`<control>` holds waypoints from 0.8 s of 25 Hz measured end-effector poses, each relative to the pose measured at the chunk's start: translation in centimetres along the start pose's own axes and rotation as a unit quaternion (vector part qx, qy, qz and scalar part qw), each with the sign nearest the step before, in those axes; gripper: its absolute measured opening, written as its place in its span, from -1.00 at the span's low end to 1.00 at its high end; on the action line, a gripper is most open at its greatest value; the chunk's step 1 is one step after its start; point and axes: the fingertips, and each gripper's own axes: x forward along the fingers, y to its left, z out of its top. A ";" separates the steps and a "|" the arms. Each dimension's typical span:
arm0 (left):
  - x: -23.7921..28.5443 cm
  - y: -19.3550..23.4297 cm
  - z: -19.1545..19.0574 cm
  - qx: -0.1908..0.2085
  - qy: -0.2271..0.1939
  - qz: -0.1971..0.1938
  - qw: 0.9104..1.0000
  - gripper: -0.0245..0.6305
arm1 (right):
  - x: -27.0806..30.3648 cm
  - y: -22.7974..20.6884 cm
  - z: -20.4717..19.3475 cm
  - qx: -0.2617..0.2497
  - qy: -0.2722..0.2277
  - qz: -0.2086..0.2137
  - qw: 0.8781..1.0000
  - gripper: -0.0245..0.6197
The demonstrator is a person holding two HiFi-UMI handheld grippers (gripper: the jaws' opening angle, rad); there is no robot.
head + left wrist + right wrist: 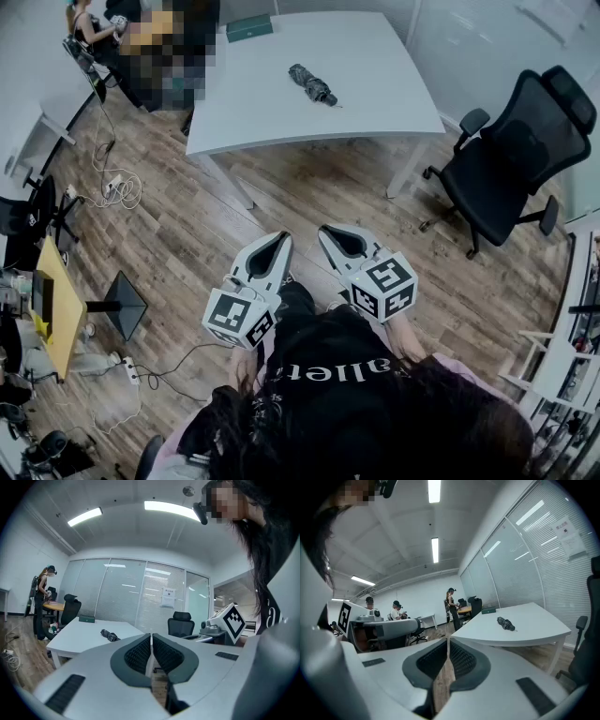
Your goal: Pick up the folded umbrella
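White table (375, 84) on the far side, black office chair (506, 159) to its right. Folded umbrella (312, 84) lies on the tabletop at far centre, well apart from both tools. Left gripper (281, 238) and right gripper (326, 231) are both clenched, with nothing between the jaws. Risk: arriving with the jaws unopened would likely shove the umbrella along the smooth top, and it may roll.

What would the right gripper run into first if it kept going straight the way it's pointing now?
Most likely the near corner of the white table, which lines up beyond the shut right gripper, with only wood floor between. Depth is unclear, so it might slip past beside that corner.
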 end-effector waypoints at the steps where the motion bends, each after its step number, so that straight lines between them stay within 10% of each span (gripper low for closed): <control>1: -0.1 0.0 0.0 -0.001 -0.001 0.000 1.000 -0.84 | 0.0 0.0 0.0 0.000 0.001 0.000 1.000 -0.82; 20: 0.4 1.0 -0.9 -0.010 0.005 -0.007 1.000 -0.84 | 1.3 -0.3 -0.9 0.018 0.005 0.004 1.000 -0.82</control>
